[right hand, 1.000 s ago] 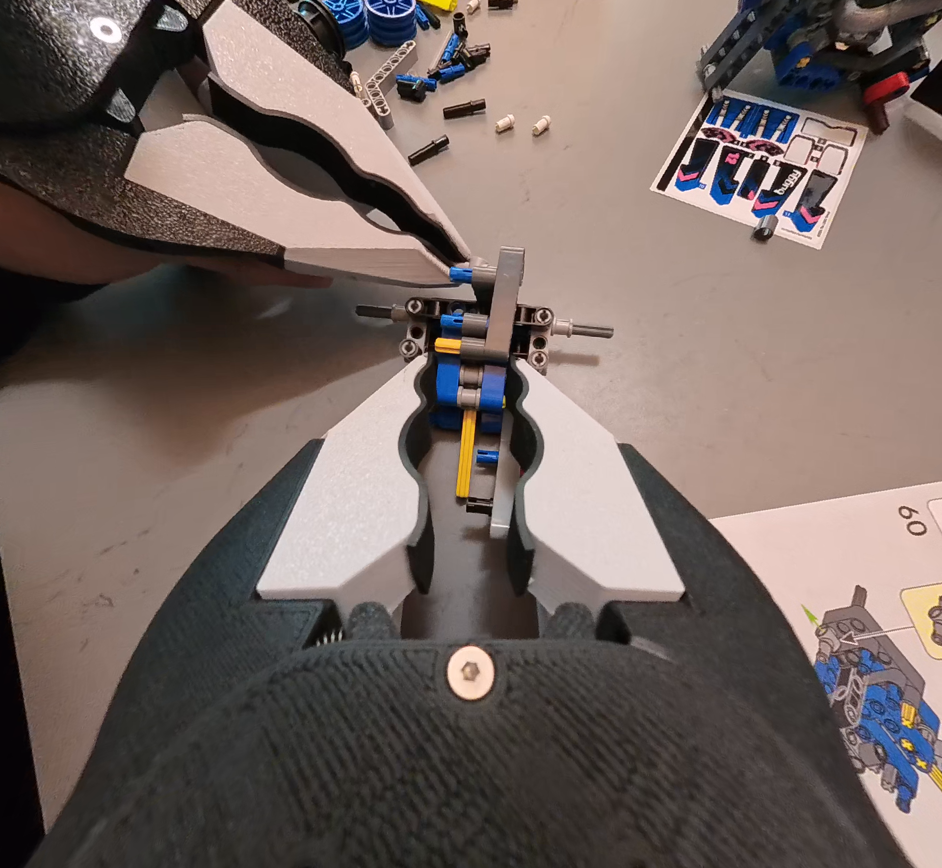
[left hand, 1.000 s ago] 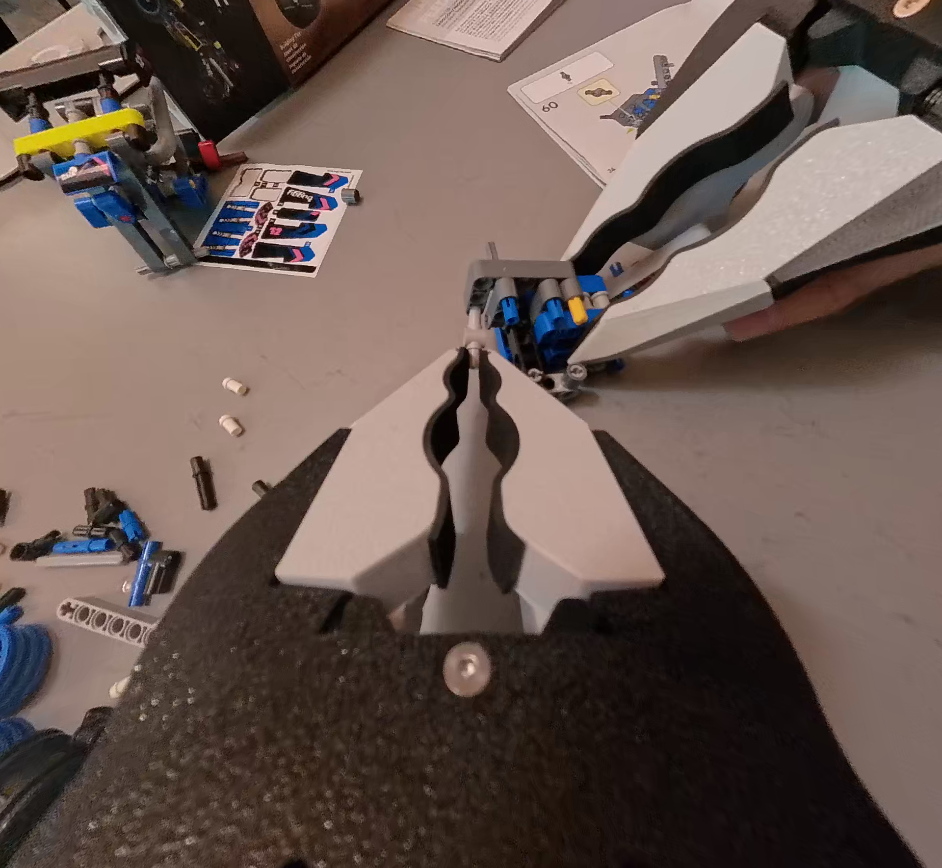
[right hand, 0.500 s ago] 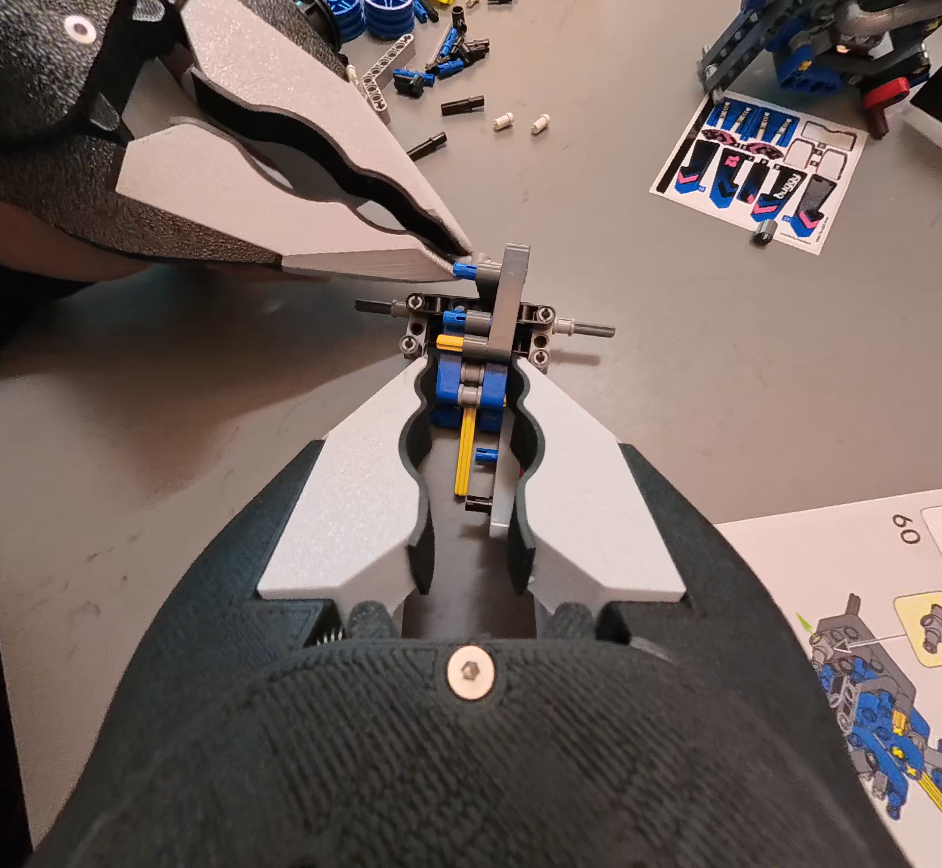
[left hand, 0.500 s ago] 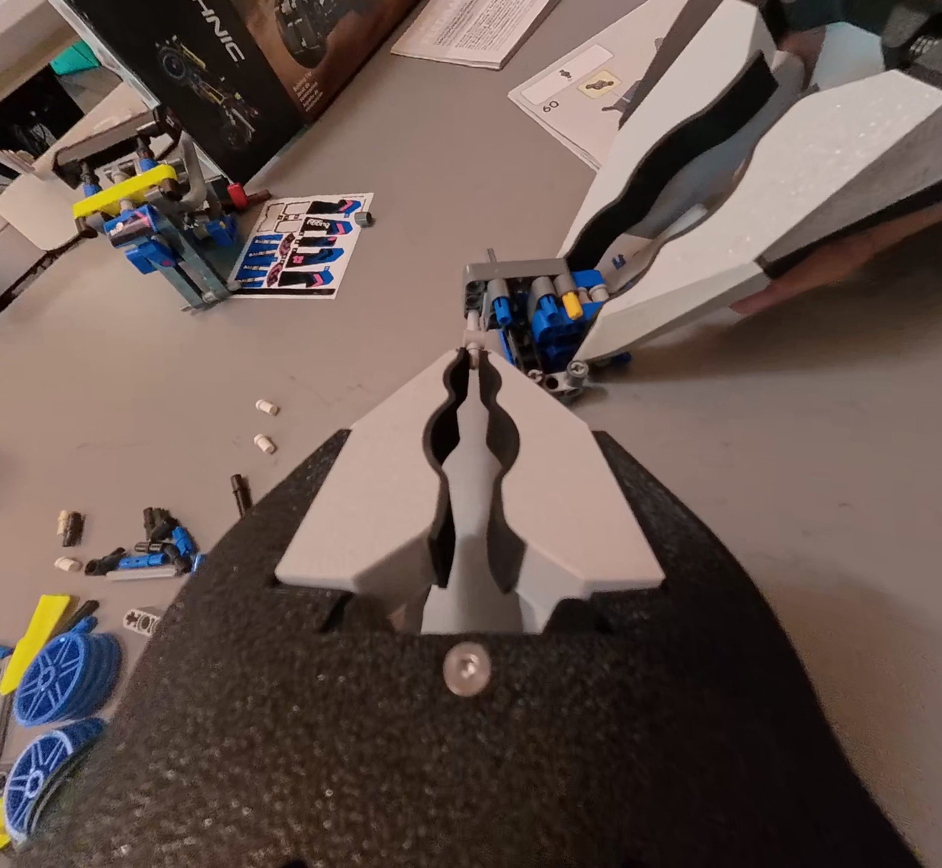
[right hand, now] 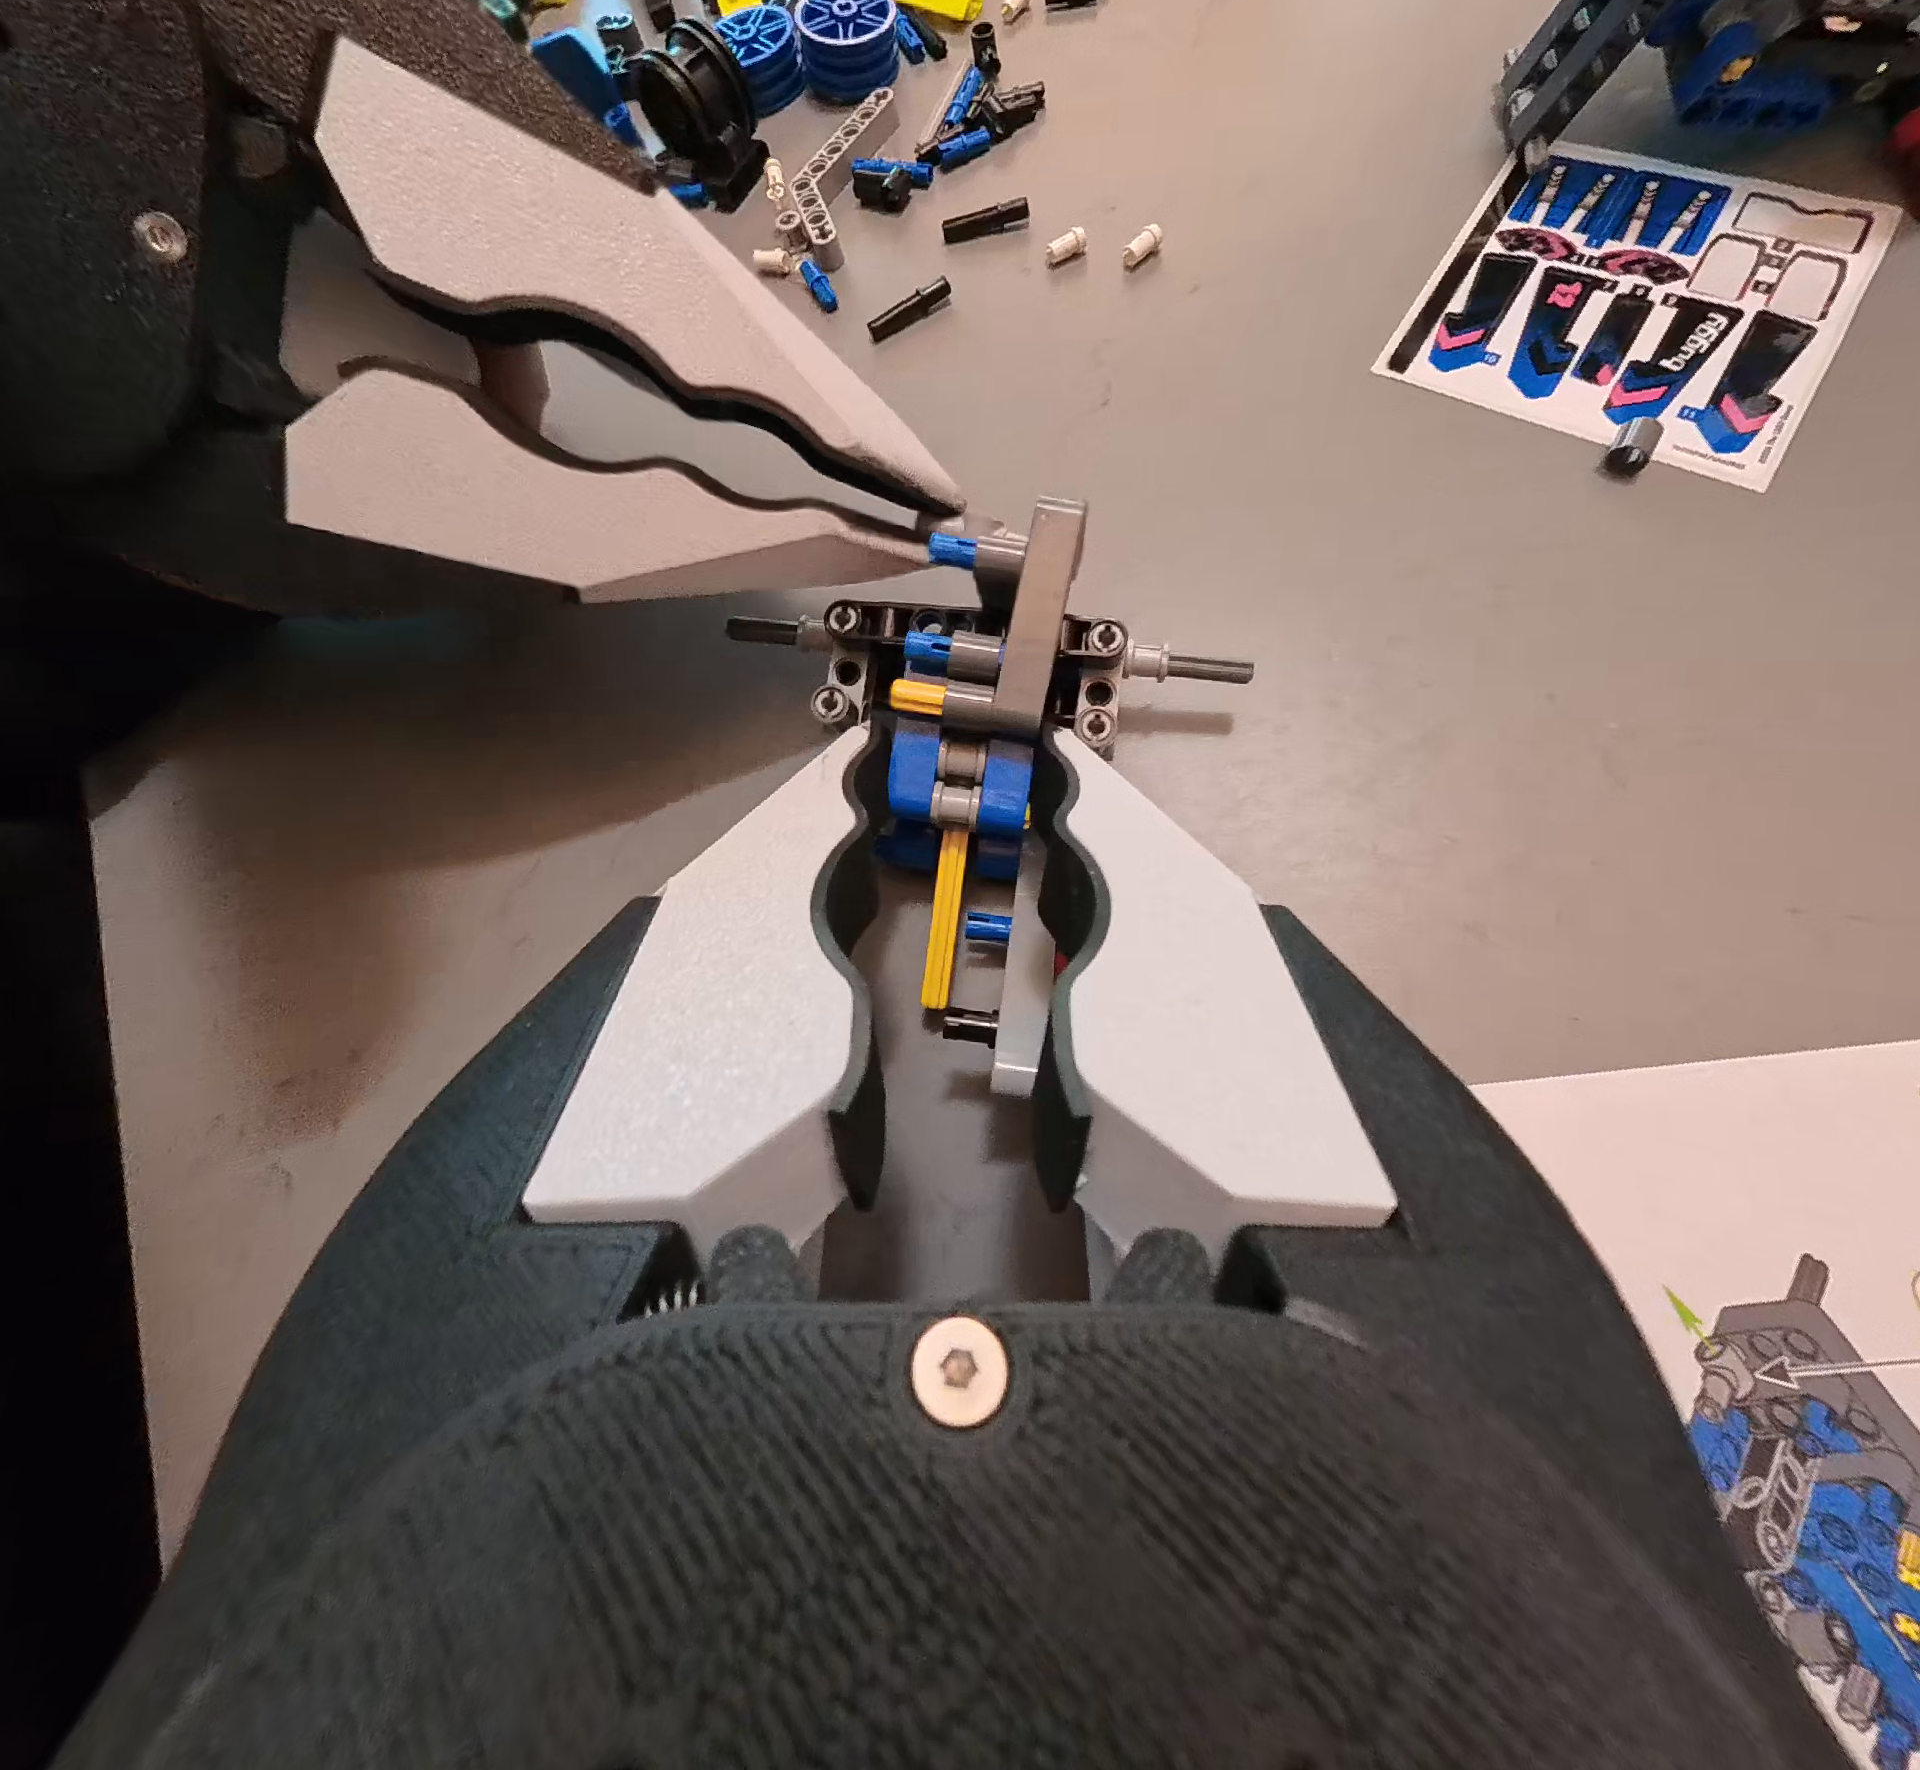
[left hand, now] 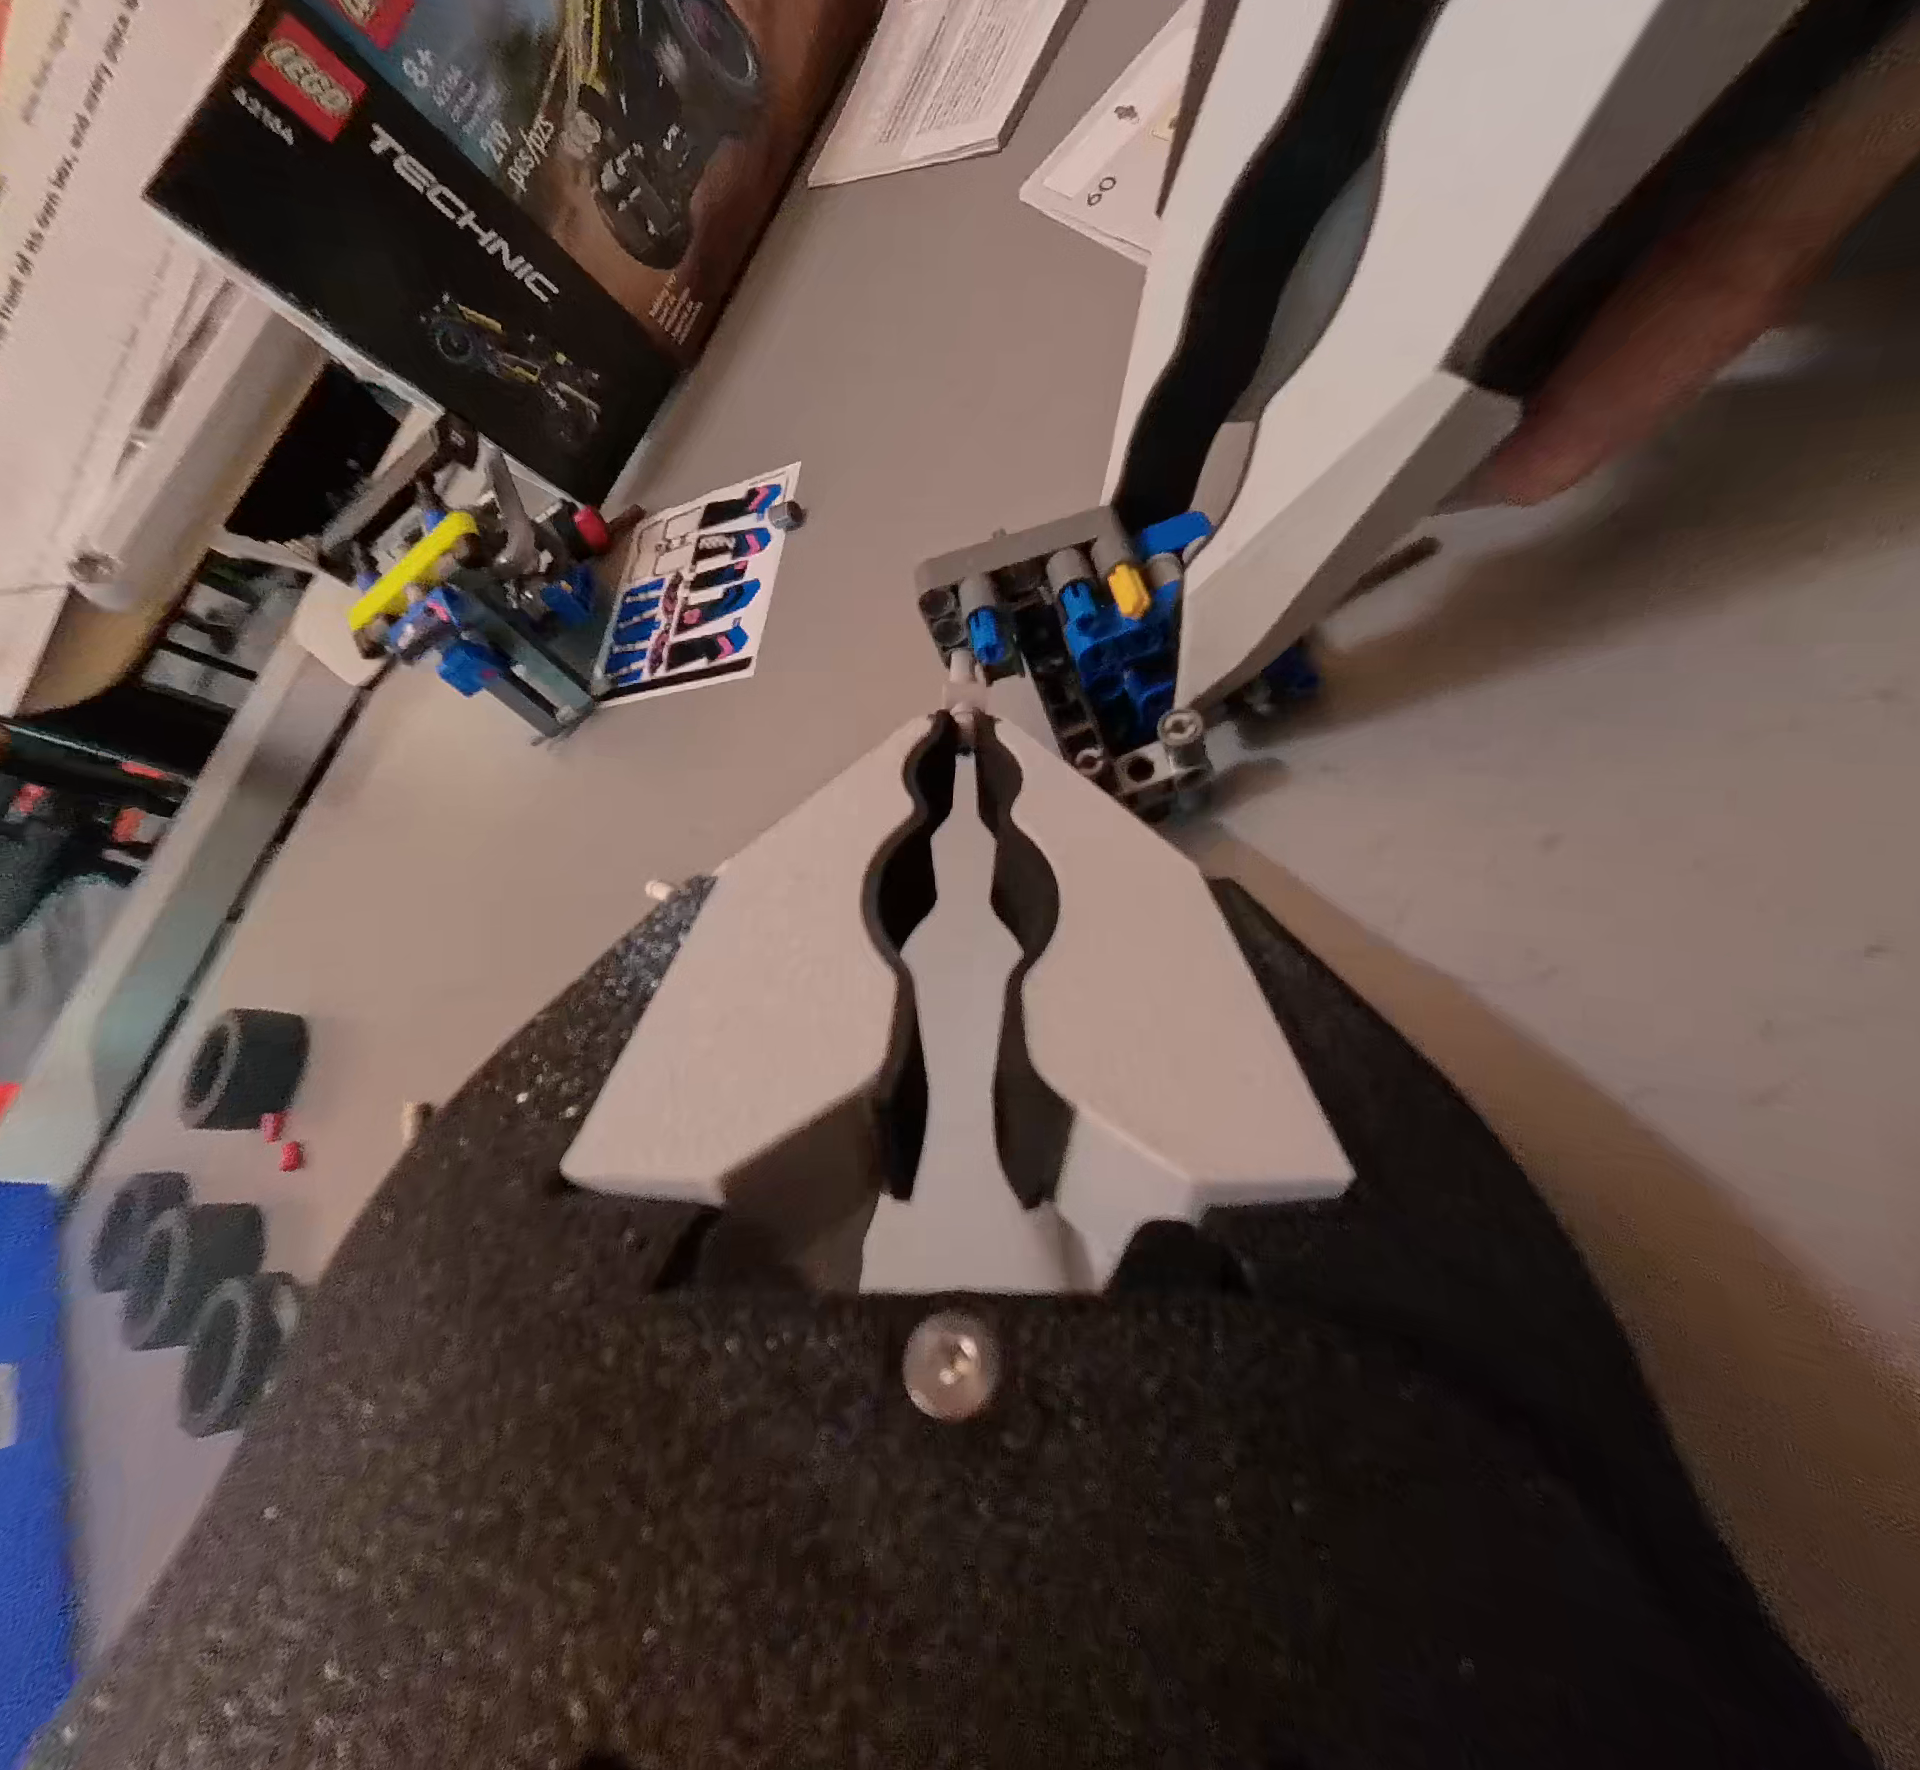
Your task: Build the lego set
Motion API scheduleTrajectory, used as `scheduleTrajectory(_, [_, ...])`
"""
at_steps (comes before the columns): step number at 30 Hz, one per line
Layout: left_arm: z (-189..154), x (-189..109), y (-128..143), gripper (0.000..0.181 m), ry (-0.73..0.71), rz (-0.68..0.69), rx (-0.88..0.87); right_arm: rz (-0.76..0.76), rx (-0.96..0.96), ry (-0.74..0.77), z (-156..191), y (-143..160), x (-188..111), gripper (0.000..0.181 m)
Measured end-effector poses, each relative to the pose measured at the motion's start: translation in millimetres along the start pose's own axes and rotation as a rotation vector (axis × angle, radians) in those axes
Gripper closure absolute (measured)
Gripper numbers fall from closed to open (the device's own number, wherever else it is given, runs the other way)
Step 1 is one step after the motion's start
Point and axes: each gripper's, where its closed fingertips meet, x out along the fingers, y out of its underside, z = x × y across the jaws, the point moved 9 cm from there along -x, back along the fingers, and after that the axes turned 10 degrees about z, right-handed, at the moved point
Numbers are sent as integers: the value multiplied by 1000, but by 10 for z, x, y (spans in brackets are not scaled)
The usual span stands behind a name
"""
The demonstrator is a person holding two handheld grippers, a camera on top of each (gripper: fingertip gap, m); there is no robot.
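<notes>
Both grippers grip the lego assembly (right hand: 966, 733) on a grey table (right hand: 1351, 681) strewn with loose parts (right hand: 883, 110).

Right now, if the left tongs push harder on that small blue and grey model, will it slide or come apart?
The model probably won't slide: the right tongs clamp its blue middle. The upright grey beam looks likelier to tilt, since the left tongs pinch a pin near its top.

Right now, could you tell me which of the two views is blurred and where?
Left wrist view: smeared at the edges, worst on the tyres and the right claw, sharp near the sub-assembly. Right wrist view: crisp throughout, loose parts and sticker sheet well defined.
</notes>
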Motion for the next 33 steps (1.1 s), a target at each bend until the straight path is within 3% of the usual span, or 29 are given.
scheduleTrajectory(4, [-34, -6, -28, 180, -55, 15, 74, 4, -20, 23, 16, 0, 7, 154])
scheduleTrajectory(8, [68, 36, 27, 180, 108, -26, -180, 5, -30, 43, 23, 0, 9, 154])
scheduleTrajectory(15, [179, 63, 54, 180, 256, -61, -283, 5, -37, 50, 23, -1, 9, 154])
scheduleTrajectory(21, [142, 56, 57, 180, 184, -59, -144, 7, -45, 57, 29, -1, 11, 154])
scheduleTrajectory(28, [149, 57, 63, 180, 179, -66, -177, -11, -41, 48, 42, -8, -9, 146])
scheduleTrajectory(33, [149, 57, 63, 180, 175, -65, -180, -104, -11, 63, -29, -84, -247, 145])
